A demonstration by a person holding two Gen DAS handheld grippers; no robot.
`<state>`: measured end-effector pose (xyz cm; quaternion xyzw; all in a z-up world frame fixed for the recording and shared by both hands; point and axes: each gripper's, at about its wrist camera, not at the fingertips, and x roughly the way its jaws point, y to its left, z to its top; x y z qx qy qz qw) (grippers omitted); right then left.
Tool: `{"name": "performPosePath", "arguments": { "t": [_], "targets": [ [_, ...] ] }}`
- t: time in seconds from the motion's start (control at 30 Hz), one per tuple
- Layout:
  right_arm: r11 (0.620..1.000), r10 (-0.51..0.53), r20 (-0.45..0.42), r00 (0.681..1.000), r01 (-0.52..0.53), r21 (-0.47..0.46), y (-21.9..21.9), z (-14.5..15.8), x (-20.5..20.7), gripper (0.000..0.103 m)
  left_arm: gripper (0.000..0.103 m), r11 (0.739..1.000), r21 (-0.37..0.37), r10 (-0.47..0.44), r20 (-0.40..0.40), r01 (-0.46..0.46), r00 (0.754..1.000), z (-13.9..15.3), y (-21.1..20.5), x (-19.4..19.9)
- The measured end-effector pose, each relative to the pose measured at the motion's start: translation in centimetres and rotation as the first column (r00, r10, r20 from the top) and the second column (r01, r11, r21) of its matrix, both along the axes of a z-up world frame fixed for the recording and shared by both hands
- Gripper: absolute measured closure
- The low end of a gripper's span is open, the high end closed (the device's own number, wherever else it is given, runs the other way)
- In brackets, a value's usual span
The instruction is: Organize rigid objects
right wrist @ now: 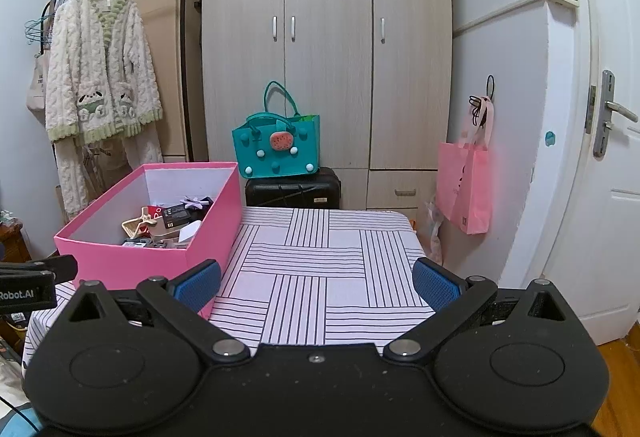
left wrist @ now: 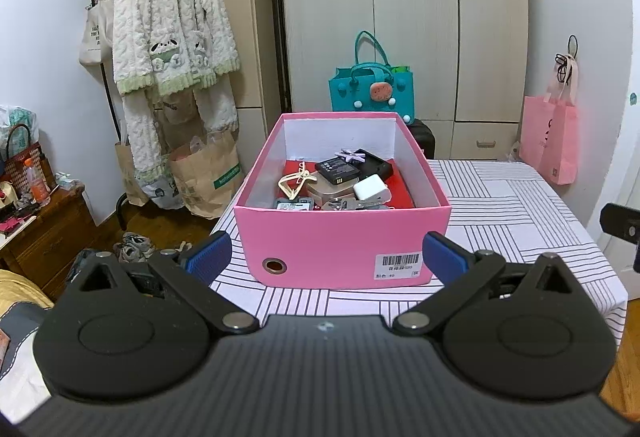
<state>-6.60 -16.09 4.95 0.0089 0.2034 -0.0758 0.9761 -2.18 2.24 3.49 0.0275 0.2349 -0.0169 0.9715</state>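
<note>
The wardrobe (right wrist: 326, 49) and clothes rack (left wrist: 108, 37) are seen behind the striped counter (right wrist: 320, 269). The pink box (left wrist: 340, 237), long axis running away, is placed straight ahead of the left tongs (left wrist: 326, 257), which are nearer; the right tongs (right wrist: 316, 281) lie to its right. Both are spread wide, holding nothing. The small items (left wrist: 340, 181) are piled inside the box.

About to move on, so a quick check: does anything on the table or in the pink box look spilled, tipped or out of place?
Nothing stands out. The pink box sits upright on the table, its small items piled loosely but all inside. Nothing lies spilled on the cloth, and both claws are open and empty.
</note>
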Motion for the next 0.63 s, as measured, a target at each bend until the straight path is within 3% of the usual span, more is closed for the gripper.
{"name": "performPosePath", "arguments": {
  "t": [0.63],
  "targets": [
    [1.0, 0.024, -0.011, 1.0, -0.024, 0.006, 0.23, -0.51, -0.16, 0.0, 0.0, 1.0, 0.02, 0.019, 0.01, -0.019, 1.0, -0.14, 0.04, -0.4]
  ]
}}
